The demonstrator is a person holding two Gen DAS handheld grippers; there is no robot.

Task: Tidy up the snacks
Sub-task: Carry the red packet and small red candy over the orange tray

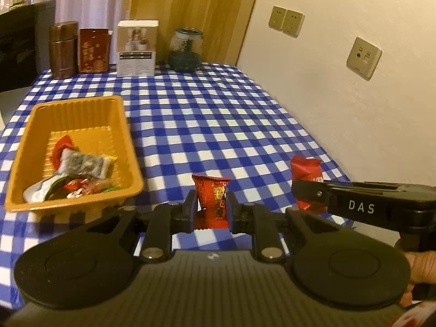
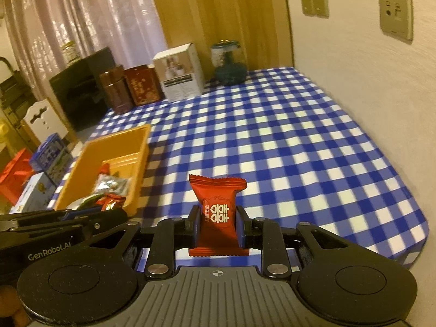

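Note:
My left gripper (image 1: pixel 211 208) is shut on a small red snack packet (image 1: pixel 212 194) with dark print, held above the blue checked tablecloth near the front edge. My right gripper (image 2: pixel 217 223) is shut on a red candy packet (image 2: pixel 217 212) with white characters; it also shows in the left wrist view (image 1: pixel 303 170), to the right of the left gripper. An orange plastic basket (image 1: pixel 81 109) stands to the left, holding several wrapped snacks (image 1: pixel 81 164). It also shows in the right wrist view (image 2: pixel 122 147), left of the right gripper.
At the table's back edge stand a brown canister (image 1: pixel 63 49), a dark red tin (image 1: pixel 93 50), a white box (image 1: pixel 137 47) and a glass jar (image 1: pixel 185 49). A wall with sockets (image 1: pixel 363 57) runs along the right side. Boxes (image 2: pixel 46 160) lie beyond the table's left edge.

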